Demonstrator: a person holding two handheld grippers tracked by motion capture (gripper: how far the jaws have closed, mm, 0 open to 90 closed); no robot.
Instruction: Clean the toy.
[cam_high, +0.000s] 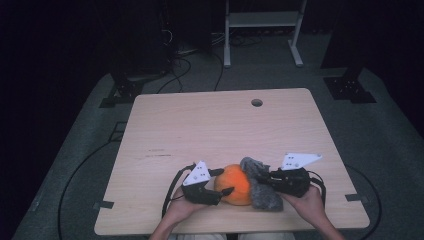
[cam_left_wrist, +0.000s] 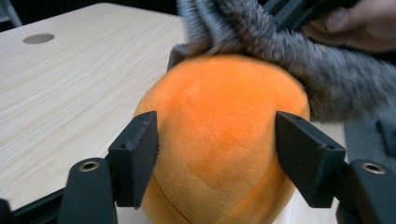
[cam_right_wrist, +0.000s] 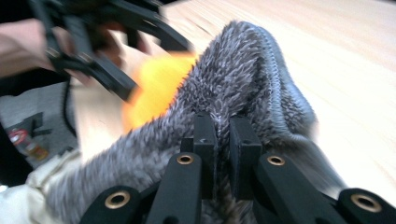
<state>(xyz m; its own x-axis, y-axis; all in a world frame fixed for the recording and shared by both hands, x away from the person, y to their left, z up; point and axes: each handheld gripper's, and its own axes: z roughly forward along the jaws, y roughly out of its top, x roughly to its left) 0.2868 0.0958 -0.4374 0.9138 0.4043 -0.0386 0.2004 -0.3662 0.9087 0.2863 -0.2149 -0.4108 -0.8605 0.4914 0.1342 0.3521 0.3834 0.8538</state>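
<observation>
The pale wooden table (cam_high: 220, 125) carries everything near its front edge, close to the person, which keeps both tools within easy reach of each other. On it sits a round orange plush ball (cam_high: 234, 184), and draped against its right side is a grey furry cover (cam_high: 260, 187), apparently a fuzzy cloth or skin that belongs around the ball. The left gripper (cam_high: 220, 182) has its jaws spread wide around the ball, one on each flank, seemingly to steady it while the fabric is worked; whether the pads truly press into the plush or merely bracket it is hard to tell. The right gripper (cam_high: 260, 176) is pressed together on a fold of the grey fur, probably to pull it along or off the ball. The left gripper view shows what the high view hides: the fur lying over the ball's far top, and the jaw faces set just against the orange sides. The right gripper view shows the pinch itself, both jaws nearly meeting with a ridge of fur and a knitted seam between them.
</observation>
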